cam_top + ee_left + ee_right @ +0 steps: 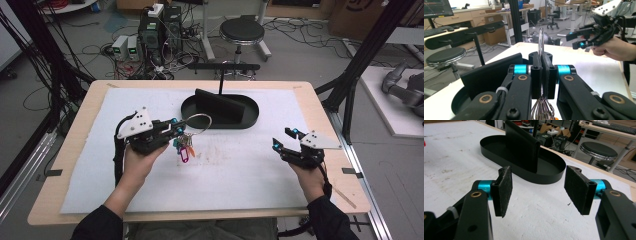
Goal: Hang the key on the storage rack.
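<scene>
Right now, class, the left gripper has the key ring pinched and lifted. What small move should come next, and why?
Probably carry the key ring a little further toward the black oval tray. The left gripper is shut on the ring, the keys dangle just above the white mat, and the tray lies close ahead. The right gripper waits open, clear of that path.

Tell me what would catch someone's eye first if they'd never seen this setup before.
Probably the left gripper, shut on a big metal key ring with a bunch of keys and coloured tags dangling under it, above the white mat left of centre. Next, the black oval tray with its upright divider, at the far middle of the mat. The right gripper hovers open at the right, holding nothing.
</scene>
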A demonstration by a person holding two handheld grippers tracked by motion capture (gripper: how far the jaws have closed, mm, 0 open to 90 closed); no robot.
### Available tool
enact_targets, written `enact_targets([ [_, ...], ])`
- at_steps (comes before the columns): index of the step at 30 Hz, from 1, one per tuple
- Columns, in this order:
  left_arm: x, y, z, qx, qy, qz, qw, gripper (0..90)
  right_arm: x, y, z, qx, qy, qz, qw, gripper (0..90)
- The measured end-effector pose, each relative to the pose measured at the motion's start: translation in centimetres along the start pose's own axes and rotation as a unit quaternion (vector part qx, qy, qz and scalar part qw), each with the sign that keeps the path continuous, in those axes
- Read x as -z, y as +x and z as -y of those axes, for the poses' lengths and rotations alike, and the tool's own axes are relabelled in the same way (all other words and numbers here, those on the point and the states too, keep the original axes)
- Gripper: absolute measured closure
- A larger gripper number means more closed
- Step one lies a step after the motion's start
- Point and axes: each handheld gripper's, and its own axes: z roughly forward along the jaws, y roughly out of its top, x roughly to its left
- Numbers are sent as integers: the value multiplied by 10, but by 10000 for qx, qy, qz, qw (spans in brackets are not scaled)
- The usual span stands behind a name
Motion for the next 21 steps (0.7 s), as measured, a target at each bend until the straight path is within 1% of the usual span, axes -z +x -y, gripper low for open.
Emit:
enact_targets([
  [8,-7,12,-12,-34,-42,-137,9999,868,0,-1,0,-12,-7,36,10000,401],
  [14,-12,19,-17,-45,-68,-197,9998,868,0,-1,0,-16,-12,33,10000,399],
  [17,-15,24,-19,-56,-47,-262,9996,867,0,-1,0,-24,-11,32,10000,398],
  [21,-19,32,-22,-24,-87,-341,9994,867,0,-1,0,-52,-14,33,10000,395],
])
